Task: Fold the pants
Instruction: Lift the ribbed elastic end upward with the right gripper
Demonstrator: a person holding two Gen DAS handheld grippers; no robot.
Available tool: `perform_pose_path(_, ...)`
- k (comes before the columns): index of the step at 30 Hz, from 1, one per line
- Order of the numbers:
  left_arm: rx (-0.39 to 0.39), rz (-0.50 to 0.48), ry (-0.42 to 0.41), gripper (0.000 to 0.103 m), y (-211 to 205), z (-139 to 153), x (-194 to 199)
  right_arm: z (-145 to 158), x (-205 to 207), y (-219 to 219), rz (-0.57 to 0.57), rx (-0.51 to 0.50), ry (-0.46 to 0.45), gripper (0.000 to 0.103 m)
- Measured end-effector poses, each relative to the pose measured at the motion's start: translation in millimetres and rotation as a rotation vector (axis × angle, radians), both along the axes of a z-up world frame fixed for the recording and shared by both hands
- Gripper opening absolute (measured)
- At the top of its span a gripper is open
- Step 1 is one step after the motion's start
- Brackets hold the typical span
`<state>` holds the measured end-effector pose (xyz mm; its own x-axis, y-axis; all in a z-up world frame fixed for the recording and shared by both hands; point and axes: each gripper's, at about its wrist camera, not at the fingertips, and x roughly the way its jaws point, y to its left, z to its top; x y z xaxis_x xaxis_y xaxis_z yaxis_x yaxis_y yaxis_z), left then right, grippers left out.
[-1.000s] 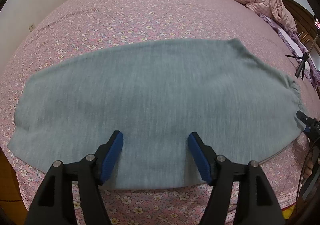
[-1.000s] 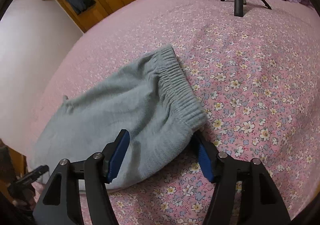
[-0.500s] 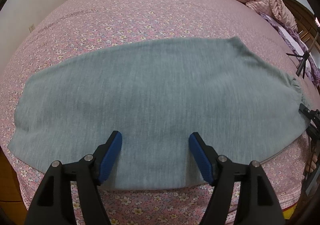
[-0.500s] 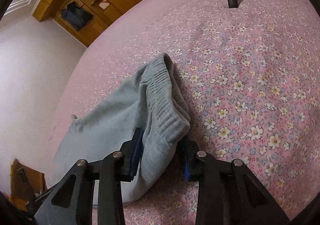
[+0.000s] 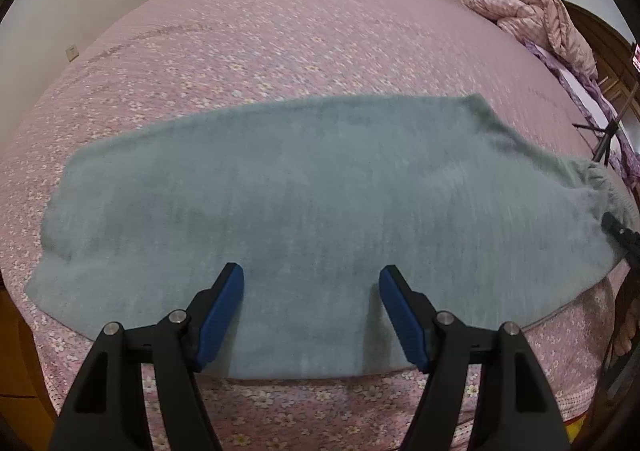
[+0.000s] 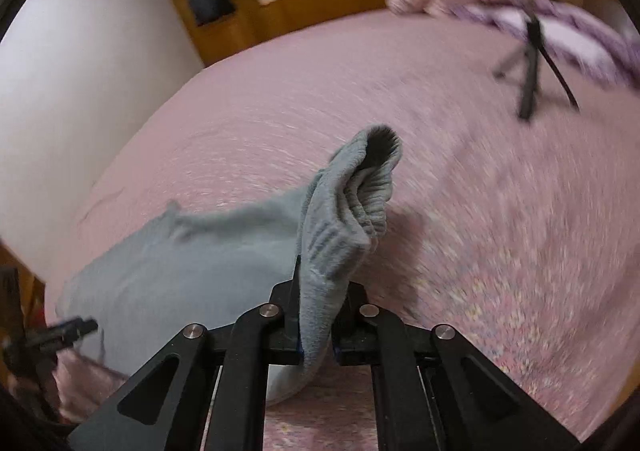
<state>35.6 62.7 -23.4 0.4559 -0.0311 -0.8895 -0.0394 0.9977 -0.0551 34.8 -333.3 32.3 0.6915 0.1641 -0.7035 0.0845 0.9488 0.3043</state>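
Left wrist view: the grey-green pants [image 5: 320,219] lie flat across the near part of the bed [image 5: 280,63], their lower edge running along the bed's near edge. The left gripper [image 5: 311,311] hangs above that edge with its blue pads spread wide, nothing between them. The waistband end at the bed's right edge is smeared by blur, and the right gripper [image 5: 618,235] shows only as a dark tip cut off by the frame. A pink quilt [image 5: 532,15] is heaped at the far right corner. No writing can be read.

Right wrist view: the picture is badly blurred. The right gripper [image 6: 316,335] is pinched tight on the pants' [image 6: 192,263] ribbed waistband [image 6: 352,203], which stands up off the bed [image 6: 460,191]. A black tripod [image 6: 530,63] stands toward the far right edge, its top cut off. The left gripper [image 6: 64,331] is a dark smear at the left.
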Motion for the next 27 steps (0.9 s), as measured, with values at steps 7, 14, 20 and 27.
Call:
perform_pose_path(7, -0.008, 0.033, -0.038, 0.074, 17, 14, -6, 35, 0, 51, 0.185, -0.050, -0.075, 0.010)
perform_pose_path(14, -0.016, 0.065, -0.058, 0.074, 31, 20, -13, 45, 4, 99, 0.337, -0.053, -0.099, 0.010)
perform_pose_path(20, -0.036, 0.097, -0.056, 0.074, 45, 19, -15, 46, 17, 139, 0.431, -0.043, -0.097, 0.009)
perform_pose_path(27, -0.053, 0.128, -0.059, 0.074, 57, 14, -16, 35, 22, 190, 0.550, -0.062, -0.064, 0.010)
